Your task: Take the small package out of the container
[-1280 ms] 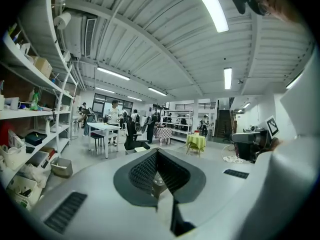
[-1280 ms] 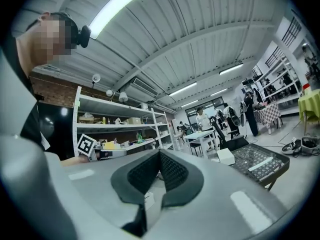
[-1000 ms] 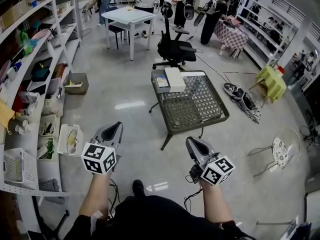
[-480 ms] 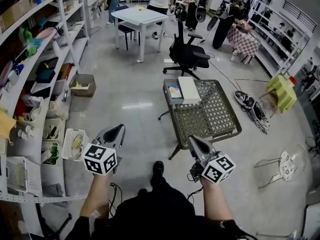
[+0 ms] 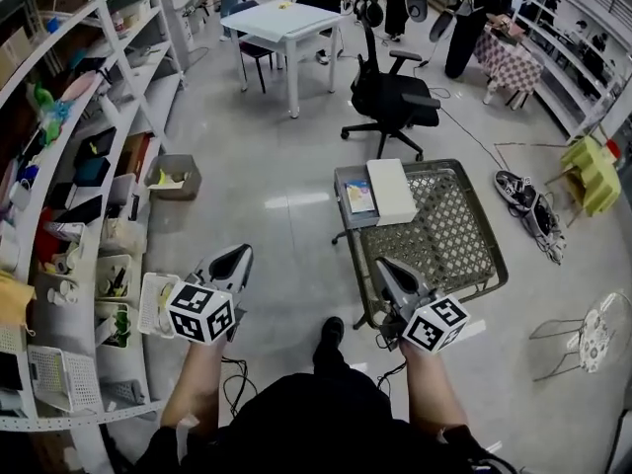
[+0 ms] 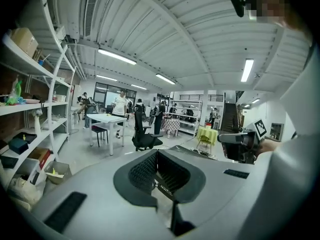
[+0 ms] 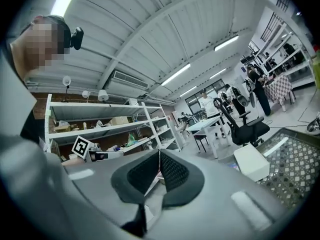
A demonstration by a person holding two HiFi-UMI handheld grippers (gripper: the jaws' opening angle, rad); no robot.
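Note:
A low table with a mesh top stands ahead on the floor. At its far left corner lies a grey container holding a small blue and yellow package and a white box. My left gripper is shut and empty, held over the floor well left of the table. The right gripper is shut and empty too, at the table's near left corner. In the left gripper view the pads meet, as do those in the right gripper view, where the white box shows.
Shelving full of goods runs down the left, with a white basket and an open box on the floor beside it. A black office chair and a white table stand beyond. Shoes lie to the right.
The mesh table and container have come closer and lower in the head view as the person walks forward. Both grippers keep the same shut pose.

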